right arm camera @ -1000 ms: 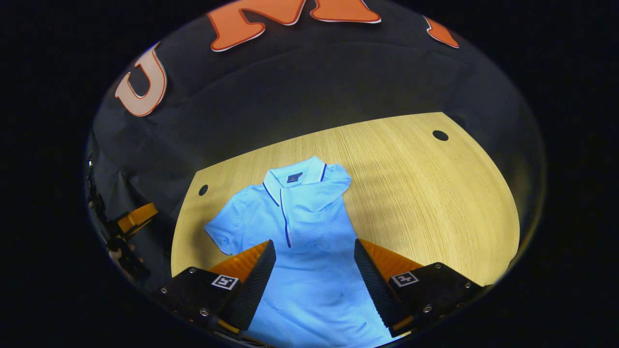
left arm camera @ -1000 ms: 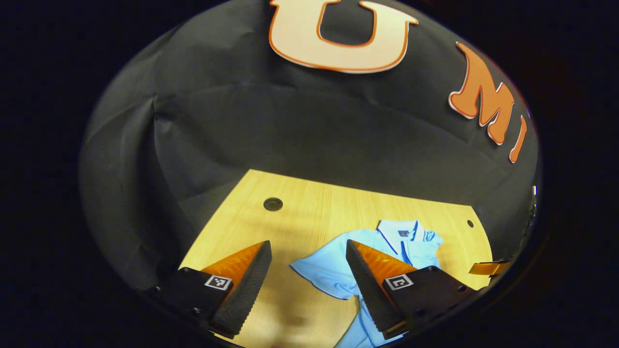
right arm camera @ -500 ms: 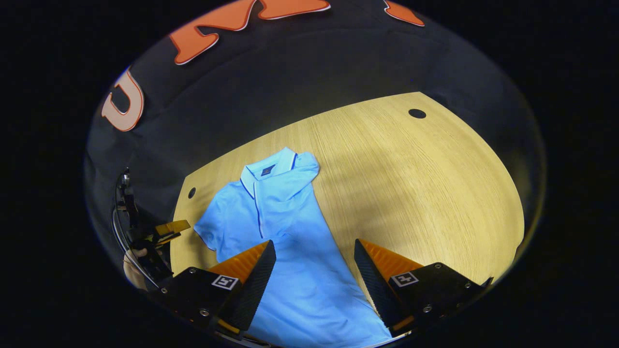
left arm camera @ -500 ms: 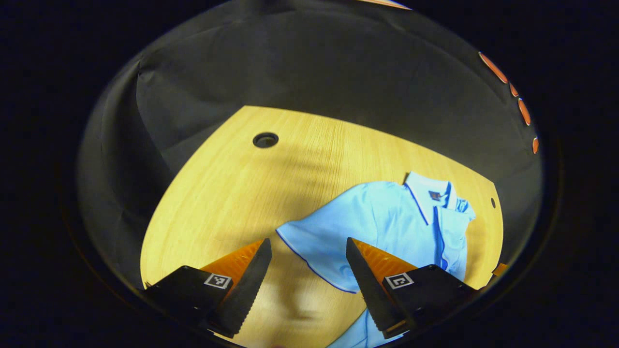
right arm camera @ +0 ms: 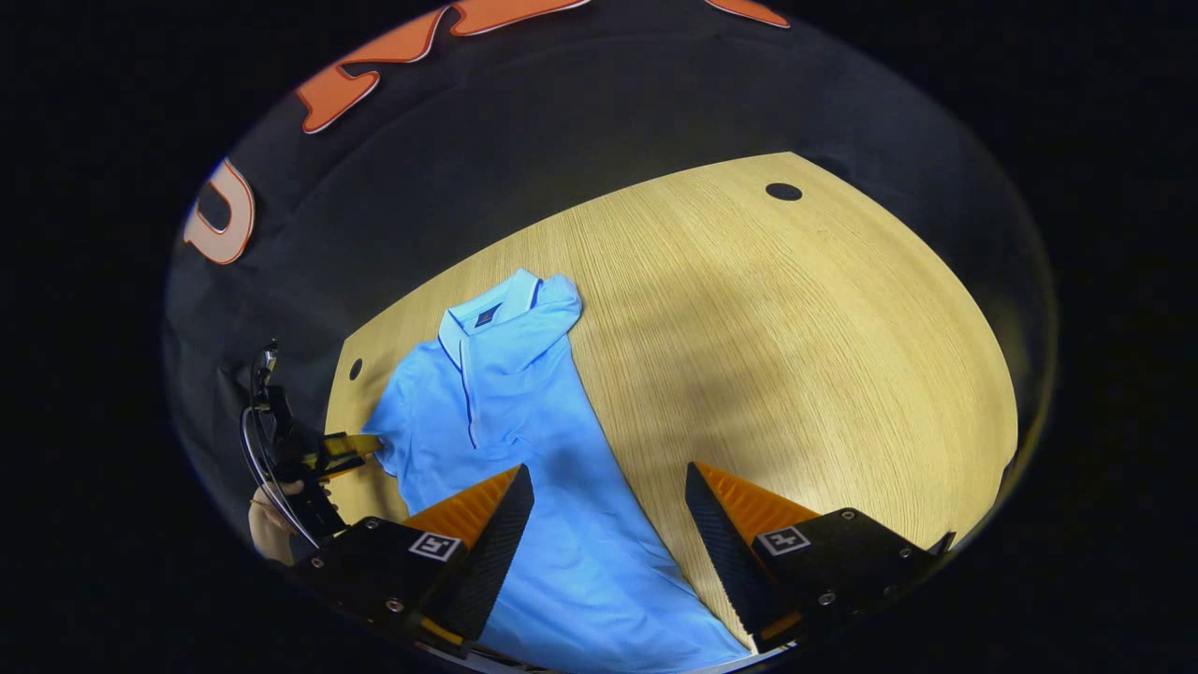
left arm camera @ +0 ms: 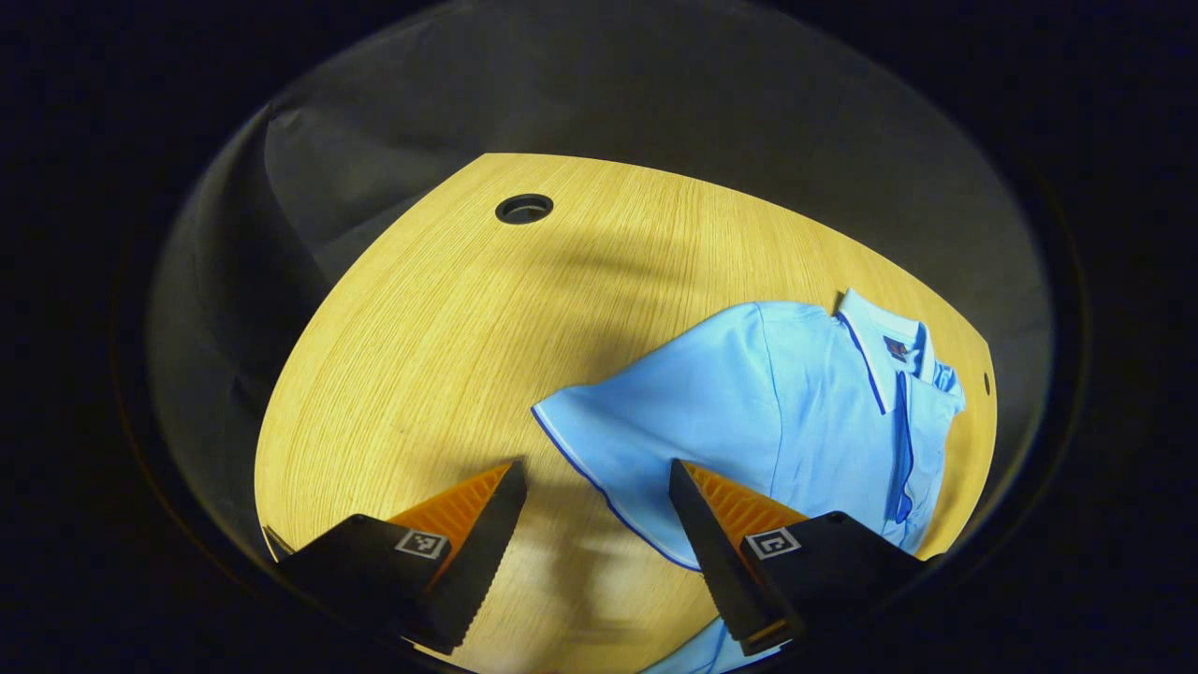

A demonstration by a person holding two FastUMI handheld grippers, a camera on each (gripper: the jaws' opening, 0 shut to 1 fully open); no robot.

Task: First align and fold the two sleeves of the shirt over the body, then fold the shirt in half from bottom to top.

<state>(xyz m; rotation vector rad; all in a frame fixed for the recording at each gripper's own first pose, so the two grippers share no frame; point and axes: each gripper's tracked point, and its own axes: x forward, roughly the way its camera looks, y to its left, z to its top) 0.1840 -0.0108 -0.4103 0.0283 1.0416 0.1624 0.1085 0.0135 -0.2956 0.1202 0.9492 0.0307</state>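
A light blue polo shirt (right arm camera: 505, 412) with a white collar and dark trim lies flat on the wooden table (right arm camera: 796, 356). One sleeve (right arm camera: 552, 314) is folded over the chest beside the collar. The other sleeve (left arm camera: 646, 440) lies spread out on the wood. My left gripper (left arm camera: 597, 524) is open and hovers just above that sleeve's hem, with the hem between its fingers. It also appears far off as the left gripper (right arm camera: 351, 445) at the sleeve's edge, a hand holding it. My right gripper (right arm camera: 608, 524) is open above the shirt's lower body and right side edge.
A round cable hole (left arm camera: 523, 208) sits in the table beyond the left gripper, and another hole (right arm camera: 783, 191) lies at the far right corner. A small hole (right arm camera: 356, 369) is near the shirt's shoulder. Black cloth walls surround the table.
The left gripper has tipped down and moved closer to the spread sleeve. The right gripper has drifted right, so the shirt sits further left in its view. The shirt lies as before.
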